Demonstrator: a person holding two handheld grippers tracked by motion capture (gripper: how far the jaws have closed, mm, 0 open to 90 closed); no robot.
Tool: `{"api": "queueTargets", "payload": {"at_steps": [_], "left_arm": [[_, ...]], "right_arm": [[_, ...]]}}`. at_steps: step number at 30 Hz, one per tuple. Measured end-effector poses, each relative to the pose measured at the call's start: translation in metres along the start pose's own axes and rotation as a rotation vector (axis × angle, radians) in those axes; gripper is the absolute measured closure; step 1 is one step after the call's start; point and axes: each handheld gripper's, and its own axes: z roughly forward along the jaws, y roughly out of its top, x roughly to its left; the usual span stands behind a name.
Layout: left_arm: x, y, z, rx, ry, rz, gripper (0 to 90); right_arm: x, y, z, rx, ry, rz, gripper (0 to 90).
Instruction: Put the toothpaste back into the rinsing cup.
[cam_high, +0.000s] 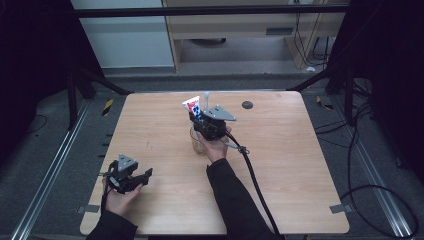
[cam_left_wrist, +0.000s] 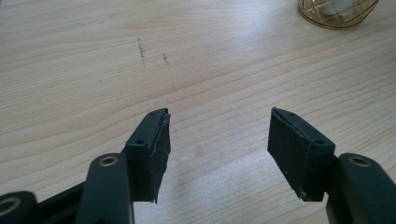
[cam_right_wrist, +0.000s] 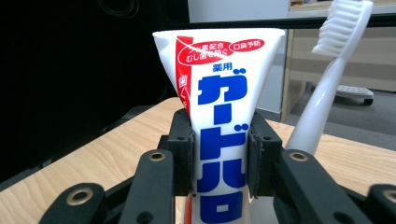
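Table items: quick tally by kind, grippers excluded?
Toothpaste tube: 1
Toothbrush: 1
Amber glass cup: 1
Dark round disc near the far edge: 1
Total: 4

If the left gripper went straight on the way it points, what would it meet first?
Bare wooden table for most of the line. The left gripper, jaws open and empty, aims roughly toward the amber glass cup, which sits right of its line; depth is unclear, so it may pass beside it.
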Motion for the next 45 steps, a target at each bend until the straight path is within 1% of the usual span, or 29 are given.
{"api": "queueTargets", "payload": {"at_steps": [2, 6, 11, 13, 17, 18, 20, 23, 25, 26, 28, 34, 37, 40, 43, 44, 45], "left_arm": [[0.000, 0.000, 0.000, 0.002, -0.002, 0.001, 38.4], [0.000, 0.000, 0.000, 0.002, -0.001, 0.002, 38.5], [-0.001, 0.000, 0.000, 0.004, -0.001, 0.005, 38.5], [-0.001, 0.000, 0.000, 0.002, -0.001, 0.004, 38.5], [-0.001, 0.000, 0.000, 0.002, 0.000, 0.003, 38.5], [-0.001, 0.000, 0.000, 0.002, -0.001, 0.003, 38.5], [-0.001, 0.000, 0.000, 0.001, -0.001, 0.003, 38.5], [-0.001, 0.000, 0.000, 0.001, 0.000, 0.003, 38.5], [-0.001, 0.000, 0.000, 0.002, 0.001, 0.005, 38.5], [-0.002, 0.000, 0.000, 0.002, 0.001, 0.006, 38.5], [-0.002, 0.000, 0.000, 0.002, 0.001, 0.007, 38.5], [-0.001, 0.000, 0.000, 0.003, 0.002, 0.006, 38.5], [-0.001, 0.000, 0.000, 0.002, 0.003, 0.006, 38.5], [-0.002, 0.000, 0.000, 0.002, 0.003, 0.007, 38.5], [-0.002, 0.000, 0.000, 0.004, 0.003, 0.007, 38.4], [-0.002, 0.000, 0.000, 0.003, 0.003, 0.007, 38.5], [-0.002, 0.000, 0.000, 0.004, 0.003, 0.007, 38.5]], "right_arm": [[0.001, -0.001, -0.001, 0.001, 0.001, -0.011, 67.7], [0.001, -0.002, -0.003, 0.007, 0.003, -0.014, 67.2], [0.003, 0.000, -0.007, 0.037, 0.000, -0.023, 66.6], [0.003, -0.001, -0.008, 0.042, 0.001, -0.029, 66.5], [0.003, -0.002, -0.012, 0.059, 0.006, -0.023, 66.2], [0.003, -0.003, -0.013, 0.063, 0.006, -0.031, 66.2], [0.004, -0.004, -0.015, 0.074, 0.009, -0.033, 66.1], [0.003, -0.006, -0.019, 0.074, 0.009, -0.018, 65.7], [0.002, -0.006, -0.023, 0.085, 0.006, -0.010, 65.6], [0.002, -0.006, -0.024, 0.094, 0.006, -0.009, 65.5], [0.001, -0.007, -0.026, 0.134, 0.003, -0.005, 65.4], [-0.004, -0.016, -0.031, 0.169, 0.013, 0.004, 64.4], [-0.005, -0.017, -0.033, 0.213, 0.012, 0.000, 63.0], [-0.006, -0.021, -0.035, 0.248, 0.022, 0.006, 59.4], [-0.007, -0.024, -0.037, 0.291, 0.035, 0.020, 51.4], [-0.007, -0.024, -0.038, 0.299, 0.042, 0.021, 50.9], [-0.007, -0.024, -0.041, 0.288, 0.038, 0.023, 49.6]]}}
